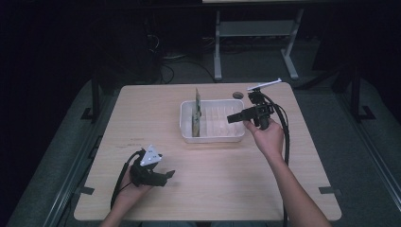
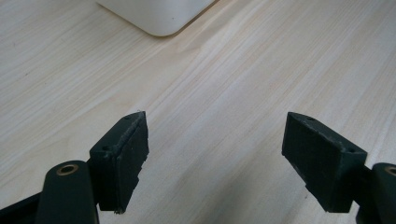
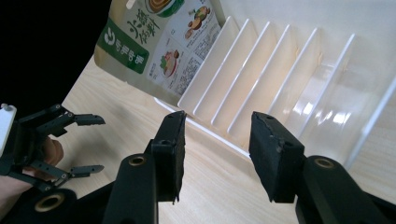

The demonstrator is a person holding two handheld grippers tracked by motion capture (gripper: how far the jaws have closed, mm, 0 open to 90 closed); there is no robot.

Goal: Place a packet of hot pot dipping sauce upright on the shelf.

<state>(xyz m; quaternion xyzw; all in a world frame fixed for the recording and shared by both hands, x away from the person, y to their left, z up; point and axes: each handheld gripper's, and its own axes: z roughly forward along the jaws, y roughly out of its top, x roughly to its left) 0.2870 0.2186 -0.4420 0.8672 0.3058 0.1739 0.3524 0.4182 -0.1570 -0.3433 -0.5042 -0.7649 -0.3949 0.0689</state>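
High view: a white rack (image 1: pixel 212 135) sits mid-counter (image 1: pixel 208 189) with one packet (image 1: pixel 197 113) standing upright in a left-end slot; the other slots look empty. The right hand-held gripper (image 1: pixel 230 118) hovers at the rack's right edge, nothing in it. The left hand-held gripper (image 1: pixel 169 176) rests near the counter's front left, well apart from the rack.

Left gripper view: jaws wide apart over bare wood, holding nothing; a rack corner (image 2: pixel 159 18) lies ahead.

Right gripper view: jaws partly open and empty, aimed along the dividers (image 3: pixel 261 70) toward the packet (image 3: pixel 163 42). To grasp well, I judge it should travel above the dividers and close on the packet's top edge.
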